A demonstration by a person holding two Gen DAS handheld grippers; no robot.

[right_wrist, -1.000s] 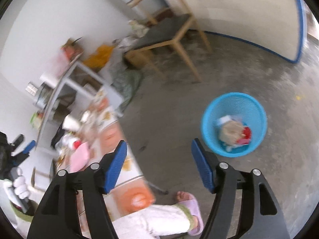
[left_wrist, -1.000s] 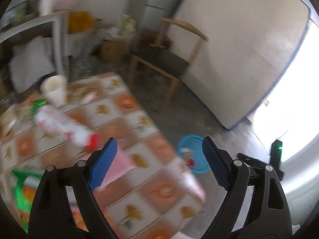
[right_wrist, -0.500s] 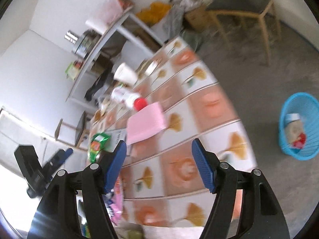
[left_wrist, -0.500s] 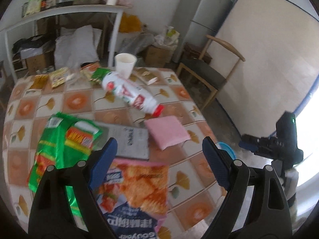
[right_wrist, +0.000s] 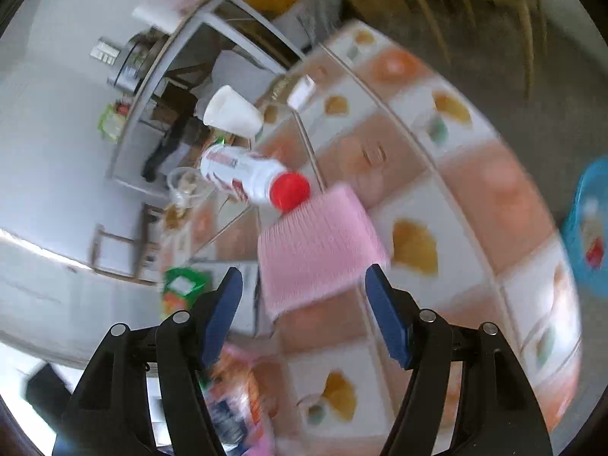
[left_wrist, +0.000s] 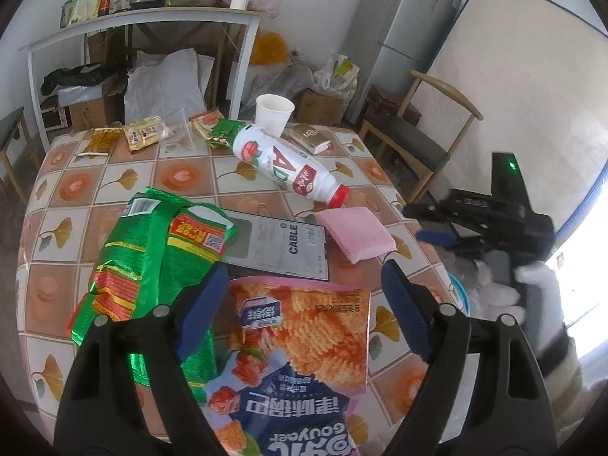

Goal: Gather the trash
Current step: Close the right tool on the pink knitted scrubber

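Trash lies across the tiled table (left_wrist: 190,174): a green snack bag (left_wrist: 152,266), a pink and orange chip bag (left_wrist: 304,342), a grey cable box (left_wrist: 277,243), a pink pad (left_wrist: 355,233) and a fallen white bottle (left_wrist: 288,167) with a red cap. My left gripper (left_wrist: 304,277) hovers over the chip bag's far end, its jaws closing with nothing pressed between the pads. In the blurred right wrist view, my right gripper (right_wrist: 304,285) stands open just short of the pink pad (right_wrist: 319,247), the bottle (right_wrist: 247,178) behind it. The blue basket (right_wrist: 589,228) stands on the floor, right.
A paper cup (left_wrist: 274,112) and several small packets stand at the table's far edge. Behind are a white shelf (left_wrist: 144,26), boxes, a fridge and a wooden chair (left_wrist: 418,140). A gloved hand (left_wrist: 532,285) holds the right gripper (left_wrist: 475,224) past the table's right edge.
Both views have swung from the floor and basket onto the table. My left gripper has come down over the chip bag with its jaws a little narrower. The right gripper has neared the pink pad.
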